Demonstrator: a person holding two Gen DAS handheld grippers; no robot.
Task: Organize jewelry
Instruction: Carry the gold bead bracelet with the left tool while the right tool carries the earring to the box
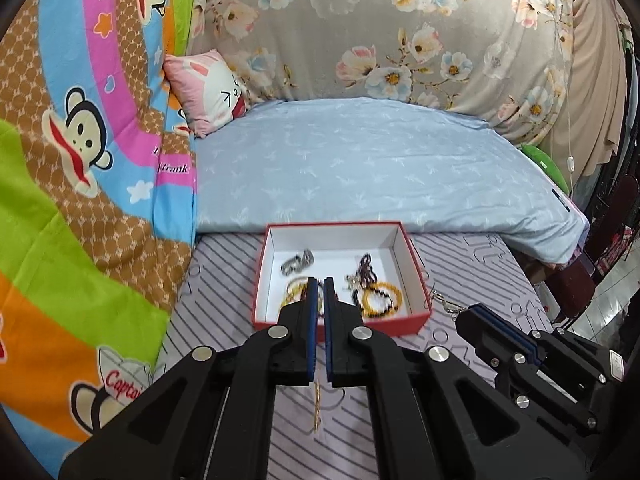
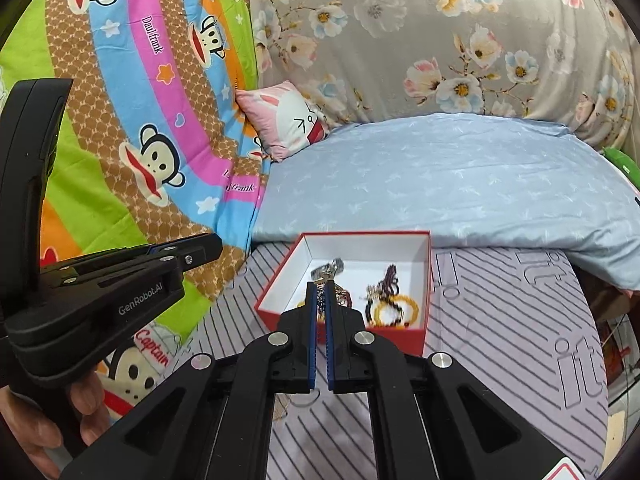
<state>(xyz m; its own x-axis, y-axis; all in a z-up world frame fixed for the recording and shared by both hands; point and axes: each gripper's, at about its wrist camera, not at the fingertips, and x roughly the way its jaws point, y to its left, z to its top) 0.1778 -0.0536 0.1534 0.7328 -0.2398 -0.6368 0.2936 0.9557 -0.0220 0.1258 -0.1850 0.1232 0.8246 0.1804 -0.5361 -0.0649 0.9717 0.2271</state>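
Observation:
A red box [image 1: 336, 325] with a white inside lies on the striped mattress, holding a silver piece [image 1: 297, 263], gold bangles, a dark bead string [image 1: 366, 270] and an amber-and-black bead bracelet [image 1: 382, 299]. My left gripper [image 1: 320, 282] hovers in front of the box, shut on a thin gold chain [image 1: 317, 404] that hangs below its pads. My right gripper [image 2: 320, 286] is shut on a silver chain [image 2: 321, 298] whose clasp sticks out at its tips. In the left wrist view, the right gripper [image 1: 460, 316] shows the silver chain [image 1: 444, 301] dangling beside the box's right corner. The left gripper [image 2: 218, 246] is also seen left of the box [image 2: 400, 340].
A folded light-blue quilt [image 1: 360, 168] lies right behind the box. A cartoon-print blanket [image 1: 80, 200] covers the left side, with a small pink pillow [image 1: 212, 92] and floral bedding behind. The mattress edge drops off at the right. A hand [image 2: 84, 408] holds the left gripper's handle.

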